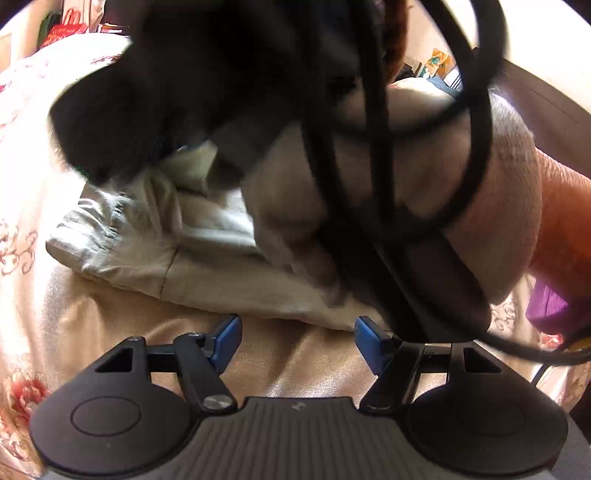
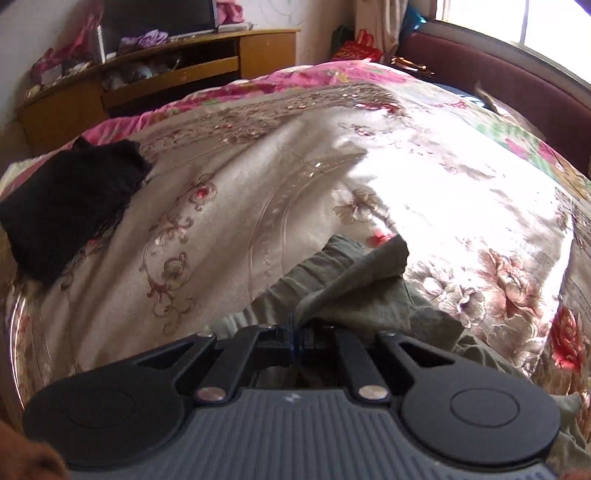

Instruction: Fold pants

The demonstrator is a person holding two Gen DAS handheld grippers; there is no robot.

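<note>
Right wrist view: olive-grey pants (image 2: 354, 288) lie bunched on the floral bedspread (image 2: 258, 177), on its near part, with one fold pinched in the right gripper (image 2: 295, 332); its jaws are closed tight on the cloth, blue pads barely visible. Black folded garment (image 2: 66, 206) sits on the bedspread well apart from the pants, toward the left edge. Beyond the bedspread's far side stands a wooden cabinet (image 2: 155, 70), and a dark red bed frame (image 2: 498, 74) runs along under the window (image 2: 517, 22).

Left wrist view: pants (image 1: 166, 240) look pale beige here, crumpled on the bedspread (image 1: 55, 314) just ahead of the left gripper (image 1: 297, 343). Its jaws stand wide apart, nothing between the blue pads (image 1: 227, 341), bare bedspread under them. Above the pants a sleeve (image 1: 443, 184) in light knit reaches across, black cables (image 1: 369, 129) looped over it. A dark blurred shape fills the top of this view; cannot tell what it is.
</note>
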